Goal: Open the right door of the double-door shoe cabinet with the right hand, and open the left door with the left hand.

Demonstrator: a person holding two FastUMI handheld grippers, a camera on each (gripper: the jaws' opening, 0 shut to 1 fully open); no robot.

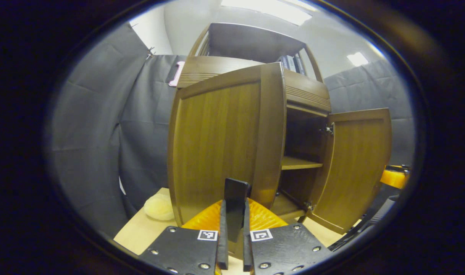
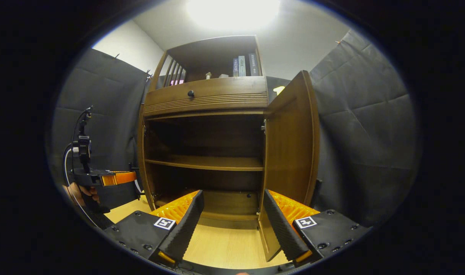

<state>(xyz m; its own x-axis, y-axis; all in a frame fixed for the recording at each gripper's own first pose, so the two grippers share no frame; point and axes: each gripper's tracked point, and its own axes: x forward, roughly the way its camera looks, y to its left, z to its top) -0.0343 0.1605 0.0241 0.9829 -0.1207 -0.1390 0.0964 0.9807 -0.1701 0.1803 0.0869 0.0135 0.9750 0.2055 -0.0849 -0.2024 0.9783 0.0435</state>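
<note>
Left tongs [image 1: 233, 225] pinch a flat black handle [image 1: 235, 198]; ribbed right tongs [image 2: 232, 225] spread before wooden cabinet [image 2: 205, 99].

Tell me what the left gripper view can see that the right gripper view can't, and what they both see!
Left gripper view: the left door's front, swung open, and a pale yellow lump on the table beside the cabinet.

Right gripper view: the drawer knob, the left gripper off to one side, and the open right gripper.

Both: the open right door and the inside shelf.
</note>
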